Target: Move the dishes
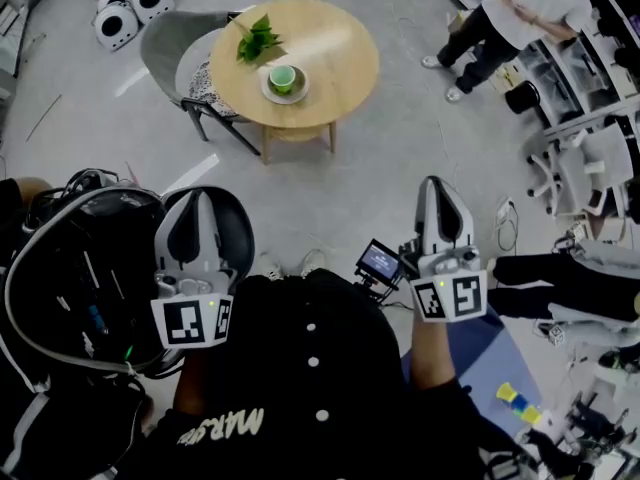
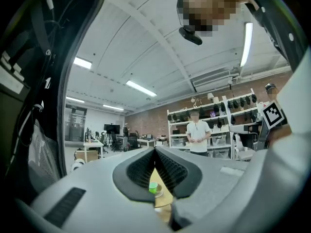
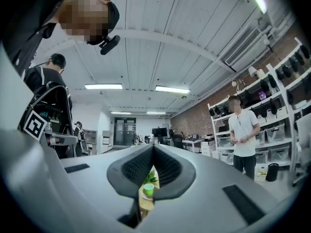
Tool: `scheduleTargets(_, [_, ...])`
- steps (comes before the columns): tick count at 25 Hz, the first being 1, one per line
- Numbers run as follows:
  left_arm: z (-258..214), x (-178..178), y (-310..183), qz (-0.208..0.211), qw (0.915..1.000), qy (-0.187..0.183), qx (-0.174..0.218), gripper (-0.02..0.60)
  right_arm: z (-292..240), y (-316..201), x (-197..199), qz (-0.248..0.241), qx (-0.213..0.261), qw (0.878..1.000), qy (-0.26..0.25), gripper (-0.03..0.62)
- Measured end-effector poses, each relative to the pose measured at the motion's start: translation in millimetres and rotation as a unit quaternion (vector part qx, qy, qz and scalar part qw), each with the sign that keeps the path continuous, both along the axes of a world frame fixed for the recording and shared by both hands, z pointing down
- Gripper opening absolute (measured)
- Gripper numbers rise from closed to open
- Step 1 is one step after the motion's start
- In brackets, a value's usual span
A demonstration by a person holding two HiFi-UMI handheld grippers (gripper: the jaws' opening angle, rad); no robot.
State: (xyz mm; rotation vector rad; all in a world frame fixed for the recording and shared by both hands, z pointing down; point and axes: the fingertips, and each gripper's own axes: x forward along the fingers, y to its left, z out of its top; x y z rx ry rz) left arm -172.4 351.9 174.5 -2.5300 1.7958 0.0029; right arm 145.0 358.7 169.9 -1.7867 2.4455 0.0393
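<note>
Both grippers are held out level and empty: left gripper (image 1: 197,200) jaws together, right gripper (image 1: 433,184) jaws together too. The green cup (image 1: 283,76) sits on its saucer (image 1: 266,88) on the round wooden surface (image 1: 335,53), well apart from both. A small plant (image 1: 258,40) stands just beside the cup.

A round wooden table (image 1: 325,63) stands well ahead of the left gripper (image 1: 198,200) and right gripper (image 1: 434,186), leafy plant (image 1: 258,38) on it, grey chair (image 1: 165,53) beside. Person in white shirt (image 1: 535,6) far ahead-right of right gripper. Small screen (image 1: 380,262) just left of it.
</note>
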Motion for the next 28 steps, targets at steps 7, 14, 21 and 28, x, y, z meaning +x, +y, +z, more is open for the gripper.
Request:
scheduleTargets(7, [4, 4, 4, -0.008, 0.9999, -0.007, 0.001, 0.002, 3, -7, 6, -0.016, -0.006, 1.000, -0.011, 0.238])
scheduleTargets(14, [5, 6, -7, -0.033, 0.9993, -0.019, -0.004, 0.002, 7, -23, 25, -0.020, -0.006, 1.000, -0.003, 0.238])
scheduleTargets(21, [6, 20, -14, -0.056, 0.9981, -0.024, -0.003, 0.002, 12, -39, 46, -0.034, -0.010, 0.999, -0.004, 0.234])
scheduleTargets(28, [11, 26, -36, -0.065, 0.9976, -0.022, -0.010, 0.002, 17, -69, 50, -0.040, -0.014, 0.999, -0.004, 0.229])
